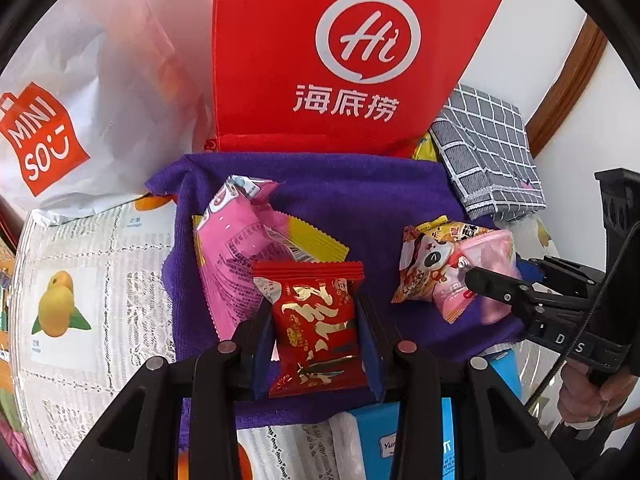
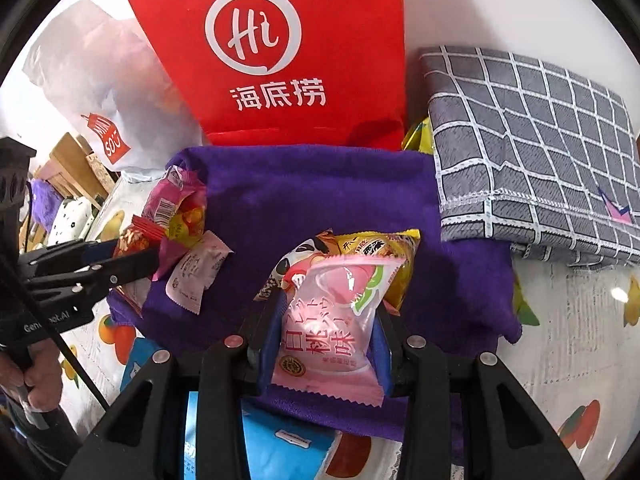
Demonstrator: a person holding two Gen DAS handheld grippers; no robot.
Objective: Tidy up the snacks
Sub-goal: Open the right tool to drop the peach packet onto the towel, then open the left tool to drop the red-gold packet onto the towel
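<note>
A: The left gripper (image 1: 316, 344) pinches a red snack packet (image 1: 318, 328) between its blue pads, seen through the left wrist camera; the packet stands upright over the purple towel (image 1: 360, 200).

B: At ten o'clock of that packet lies a long pink wrapper (image 1: 236, 256) with a yellow end, flat on the towel; at three o'clock the right gripper (image 1: 476, 280) reaches in and meets a pale pink packet (image 1: 480, 280), which rests against a panda-print packet (image 1: 424, 264).

A: Behind the towel, at twelve o'clock, a red bag (image 1: 340, 52) stands upright; a white bag (image 1: 88, 92) sits at ten, a folded grey checked cloth (image 1: 488, 148) at two.

B: In the right wrist view the right gripper (image 2: 324, 340) clamps the pale pink packet (image 2: 332, 320) by both sides; the panda-print packet (image 2: 304, 256) touches it at twelve o'clock.

A: At nine o'clock the left gripper (image 2: 148, 256) holds the red snack packet (image 2: 136, 236) beside a small pink sachet (image 2: 196, 276); a hand (image 2: 32, 372) grips its handle at eight.
</note>
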